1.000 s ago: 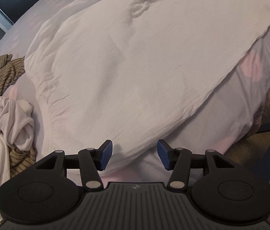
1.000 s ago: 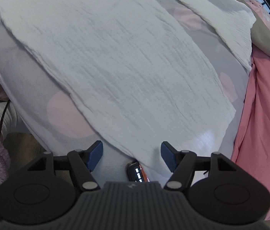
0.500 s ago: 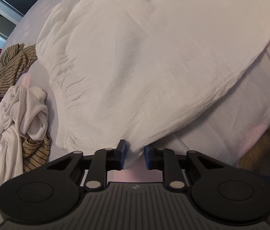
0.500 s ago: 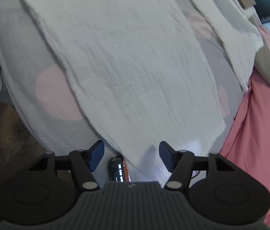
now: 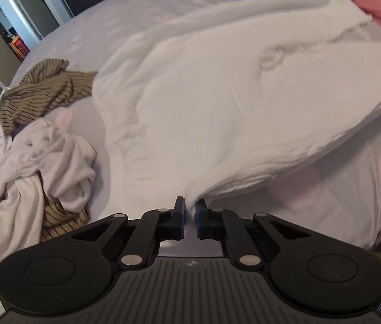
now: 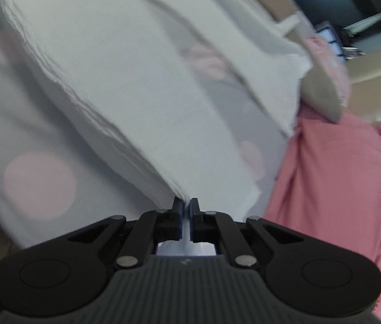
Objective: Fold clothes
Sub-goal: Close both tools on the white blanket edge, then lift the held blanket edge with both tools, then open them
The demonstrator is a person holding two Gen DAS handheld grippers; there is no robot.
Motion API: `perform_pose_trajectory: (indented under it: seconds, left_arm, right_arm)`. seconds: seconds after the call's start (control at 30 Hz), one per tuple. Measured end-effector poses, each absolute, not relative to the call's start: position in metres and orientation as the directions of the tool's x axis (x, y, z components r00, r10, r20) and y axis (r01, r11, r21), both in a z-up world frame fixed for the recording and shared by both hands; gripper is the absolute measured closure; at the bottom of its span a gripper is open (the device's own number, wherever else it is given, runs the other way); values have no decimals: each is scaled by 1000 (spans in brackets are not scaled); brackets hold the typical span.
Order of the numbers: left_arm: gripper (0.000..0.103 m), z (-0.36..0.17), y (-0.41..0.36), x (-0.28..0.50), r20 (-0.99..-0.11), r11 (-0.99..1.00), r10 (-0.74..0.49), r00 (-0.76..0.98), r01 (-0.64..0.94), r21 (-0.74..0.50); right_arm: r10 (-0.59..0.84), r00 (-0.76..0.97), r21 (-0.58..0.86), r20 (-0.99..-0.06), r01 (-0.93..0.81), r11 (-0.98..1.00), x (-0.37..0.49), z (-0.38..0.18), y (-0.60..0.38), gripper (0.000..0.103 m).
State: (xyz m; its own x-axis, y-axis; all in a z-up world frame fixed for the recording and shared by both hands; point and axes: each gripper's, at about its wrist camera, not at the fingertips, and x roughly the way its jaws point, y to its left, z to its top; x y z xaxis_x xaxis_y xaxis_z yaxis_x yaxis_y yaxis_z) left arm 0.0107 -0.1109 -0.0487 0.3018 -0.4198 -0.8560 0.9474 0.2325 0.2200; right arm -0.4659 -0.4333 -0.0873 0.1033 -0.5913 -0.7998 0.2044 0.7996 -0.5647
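On the bed (image 5: 147, 8), with the white garment (image 5: 231, 102) taken as landmark: left of it, a crumpled pile is seen, made up of a striped olive top (image 5: 42, 91) and a pale tangled piece (image 5: 55, 162) just below that. Neither looks folded.

The white garment is spread across the middle of the bed, its near hem toward the cameras. At the hem's left corner, the left tongs (image 5: 189, 216) are pinched narrow on the fabric, which is bunched between the pads and drawn up off the sheet. At the hem's right corner, the right tongs (image 6: 186, 218) are likewise closed tight on a thin layered edge of the white garment (image 6: 125, 81), also raised off the dotted sheet (image 6: 39, 183).

Right of the garment, a pink cover (image 6: 333, 183) is draped over the bed side; a beige cushion (image 6: 323, 100) is seen at its far end.

Progress, judged: early. Both near corners are gripped, no fold is laid yet. Left to do: the hem carried over to the far edge, further folds, then the pile on the left.

Containers: none seen in either view, so nothing is held in any.
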Motion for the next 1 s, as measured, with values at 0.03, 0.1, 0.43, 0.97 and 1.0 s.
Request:
perform_pose_trajectory:
  seconds: [0.03,0.1,0.43,0.97,1.0]
  left_arm:
    - [98,-42,-113,15,-846,249,-438,305,945,212]
    - [98,-27,-120,24,-824,282,-474,310,940,191]
    - [98,21,-189,67,-768,326,-528,364,921,212]
    - [98,-17,-340,159,-788,316,-442,428,897,310]
    - [98,-24,-350,166,-795,316,-428,429,896,313]
  right_arm:
    - [-607,115,-574,-786,230,786,-464,-79,-438,98]
    - [-645,140,-593,-752,285,753,-459,-63,-449,98]
    - [-771,178,-639,-611,464,614,-416,2,-509,99]
    - [-787,102,-668,-608,469,578,-278,-15,-665,99]
    - [-786,99,-669,-610,467,578,-268,-19,-675,99]
